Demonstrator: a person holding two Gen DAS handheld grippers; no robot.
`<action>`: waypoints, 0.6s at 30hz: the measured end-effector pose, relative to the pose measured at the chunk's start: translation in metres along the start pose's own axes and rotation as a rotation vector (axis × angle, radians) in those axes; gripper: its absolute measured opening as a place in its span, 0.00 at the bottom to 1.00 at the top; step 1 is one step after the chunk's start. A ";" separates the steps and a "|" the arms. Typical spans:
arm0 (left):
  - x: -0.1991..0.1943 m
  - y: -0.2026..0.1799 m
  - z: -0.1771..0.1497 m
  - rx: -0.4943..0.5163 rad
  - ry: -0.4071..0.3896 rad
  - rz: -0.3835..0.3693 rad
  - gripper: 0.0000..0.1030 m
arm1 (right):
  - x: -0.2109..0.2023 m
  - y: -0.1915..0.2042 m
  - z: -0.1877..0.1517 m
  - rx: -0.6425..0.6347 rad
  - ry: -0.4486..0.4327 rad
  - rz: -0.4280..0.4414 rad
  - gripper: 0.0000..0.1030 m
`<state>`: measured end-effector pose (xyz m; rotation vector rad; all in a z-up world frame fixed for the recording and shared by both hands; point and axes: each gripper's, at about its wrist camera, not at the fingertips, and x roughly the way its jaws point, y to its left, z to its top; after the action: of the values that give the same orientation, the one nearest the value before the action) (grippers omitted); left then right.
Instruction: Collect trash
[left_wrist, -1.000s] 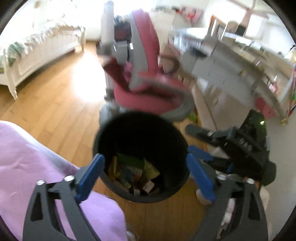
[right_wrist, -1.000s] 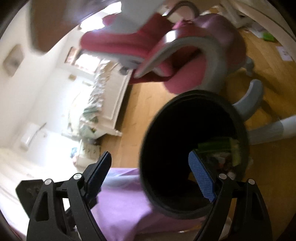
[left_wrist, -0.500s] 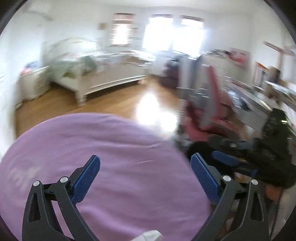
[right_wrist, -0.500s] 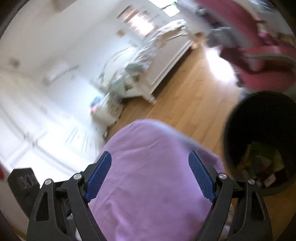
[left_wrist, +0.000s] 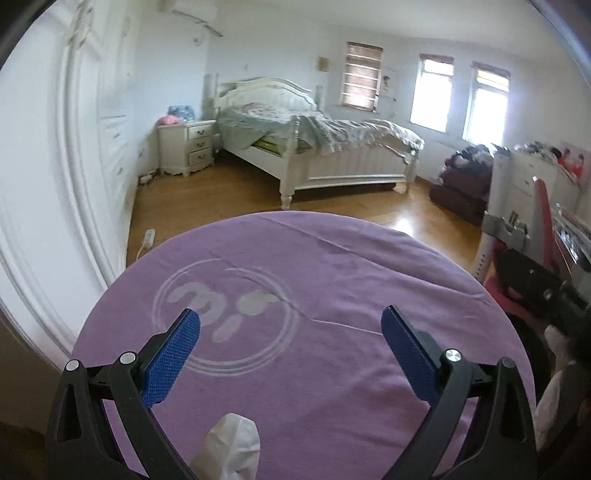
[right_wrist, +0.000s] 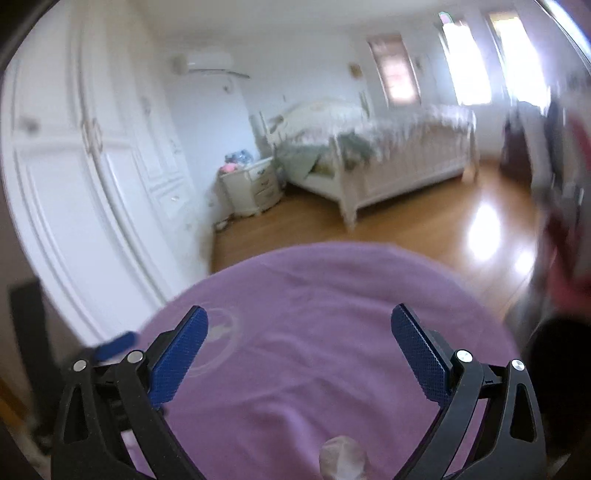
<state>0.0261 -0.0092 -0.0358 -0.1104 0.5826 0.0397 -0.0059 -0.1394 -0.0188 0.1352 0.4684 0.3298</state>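
Here, only a dark curved bin edge (right_wrist: 557, 354) shows, contents hidden.

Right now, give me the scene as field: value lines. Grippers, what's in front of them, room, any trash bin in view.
left gripper: open, nothing between its blue pads
right gripper: open, nothing held
in front of both: purple cloth with a pale circular print, filling the lower half of each view
room: white wooden bed, white bedside cabinet, wooden plank floor, white wardrobe doors
right edge: red and grey chair, partly cut off
trash bin: only a dark blurred shape at the right wrist view's edge; cannot tell
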 end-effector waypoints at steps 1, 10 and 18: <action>0.000 0.003 -0.001 -0.008 -0.003 0.009 0.95 | 0.003 0.008 -0.002 -0.037 -0.017 -0.019 0.95; 0.010 0.021 -0.011 -0.031 0.030 0.068 0.95 | 0.030 0.006 -0.024 -0.037 -0.028 -0.008 0.95; 0.016 0.026 -0.012 -0.048 0.060 0.081 0.95 | 0.037 0.009 -0.032 -0.080 -0.041 -0.009 0.95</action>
<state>0.0310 0.0153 -0.0569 -0.1352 0.6463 0.1298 0.0075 -0.1168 -0.0609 0.0617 0.4149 0.3362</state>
